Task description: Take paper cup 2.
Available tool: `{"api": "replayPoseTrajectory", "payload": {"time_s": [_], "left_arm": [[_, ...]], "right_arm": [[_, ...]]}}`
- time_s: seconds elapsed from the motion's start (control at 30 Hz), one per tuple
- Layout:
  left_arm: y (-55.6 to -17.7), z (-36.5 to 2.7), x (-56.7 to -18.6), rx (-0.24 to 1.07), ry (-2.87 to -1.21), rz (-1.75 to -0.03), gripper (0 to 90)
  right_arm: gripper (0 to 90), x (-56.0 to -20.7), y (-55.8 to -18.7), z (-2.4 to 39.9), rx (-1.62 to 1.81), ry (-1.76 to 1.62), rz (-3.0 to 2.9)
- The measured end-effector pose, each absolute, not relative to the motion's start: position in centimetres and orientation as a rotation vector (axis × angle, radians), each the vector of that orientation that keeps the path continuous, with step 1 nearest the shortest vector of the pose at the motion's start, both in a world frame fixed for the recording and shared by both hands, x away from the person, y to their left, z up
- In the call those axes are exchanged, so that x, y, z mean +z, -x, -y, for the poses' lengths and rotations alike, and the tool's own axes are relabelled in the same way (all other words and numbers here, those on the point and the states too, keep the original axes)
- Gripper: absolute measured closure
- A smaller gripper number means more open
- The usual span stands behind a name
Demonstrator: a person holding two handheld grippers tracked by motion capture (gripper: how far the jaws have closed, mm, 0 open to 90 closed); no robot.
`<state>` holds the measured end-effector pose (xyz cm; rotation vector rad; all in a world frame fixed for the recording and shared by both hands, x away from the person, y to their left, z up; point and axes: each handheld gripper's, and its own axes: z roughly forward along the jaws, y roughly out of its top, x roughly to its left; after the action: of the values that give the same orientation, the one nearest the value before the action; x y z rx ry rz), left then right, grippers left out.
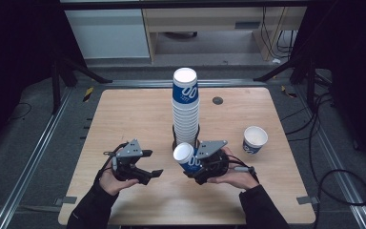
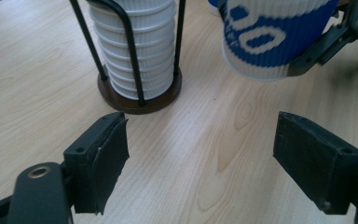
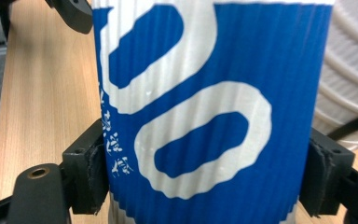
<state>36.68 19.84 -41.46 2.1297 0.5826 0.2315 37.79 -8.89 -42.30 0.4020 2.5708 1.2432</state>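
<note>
one cup out, one in hand

right gripper (image 1: 196, 164) clamps a blue-and-white ribbed paper cup (image 1: 186, 157) just before the tall cup stack in its wire holder (image 1: 186, 112). left gripper (image 1: 151, 163) gapes empty. another matching cup (image 1: 254, 140) stands apart; many remain stacked.

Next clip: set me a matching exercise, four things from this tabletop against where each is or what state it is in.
Things:
1. left gripper
2. right gripper
3. cup stack
4. lone cup

States:
A. upright in a wire holder at the table's middle
B. jaws apart, nothing between them
C. standing alone on the table, to the right of the stack
D. clamped on a blue and white cup

Pairs: 1-B, 2-D, 3-A, 4-C
</note>
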Motion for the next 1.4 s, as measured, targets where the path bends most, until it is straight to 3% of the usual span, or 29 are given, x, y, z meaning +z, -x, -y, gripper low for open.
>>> {"api": "replayPoseTrajectory", "payload": {"time_s": [1.07, 1.4], "left_arm": [[-36.1, -16.4, -41.1, 0.076, -2.132, -0.497, 14.7], [-36.0, -16.0, -41.3, 0.066, -2.136, -0.500, 23.8]], "right_arm": [[19.9, -44.4, -36.8, 4.8, 1.132, -0.222, -2.693], [20.0, -44.3, -36.6, 4.4, 1.146, -0.201, -2.691]]}}
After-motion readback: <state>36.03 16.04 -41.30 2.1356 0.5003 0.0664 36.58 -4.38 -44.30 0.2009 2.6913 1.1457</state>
